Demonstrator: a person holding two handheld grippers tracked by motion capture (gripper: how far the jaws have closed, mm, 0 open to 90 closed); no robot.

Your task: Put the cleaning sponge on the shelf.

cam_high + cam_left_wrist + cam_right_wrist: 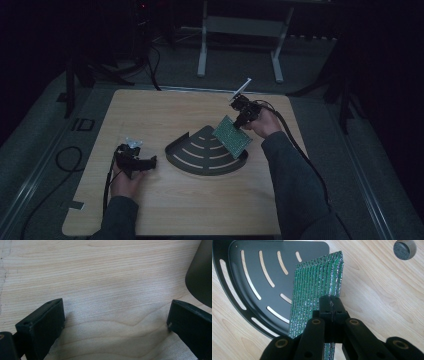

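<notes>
Your right gripper [331, 305] was clamped shut on a flat green scouring pad with a glittery ribbed surface [315, 290], pinching it by one edge so that it hung tilted in the air. In the high view, that pad [232, 136] sat above the right-hand part of a dark metal quarter-round corner shelf with curved slots and a low rim [176, 152], not yet resting in it. Judging from this, the pick-up was done and the lowering and release into the shelf were left.

Your left gripper [112, 322] waited with its jaws spread wide and nothing between them, held low over bare wood just left of the shelf [200, 277]. In the high view it [150, 162] rested near the left front of the shelf, apart from it.

Everything stood on a pale wooden tabletop with rounded corners [165, 110], which had a small round hole with a grey insert [404, 249] near the pad. Beyond the table the room was dim, with grey flooring, trailing cables and the white legs of a stand [202, 55].
</notes>
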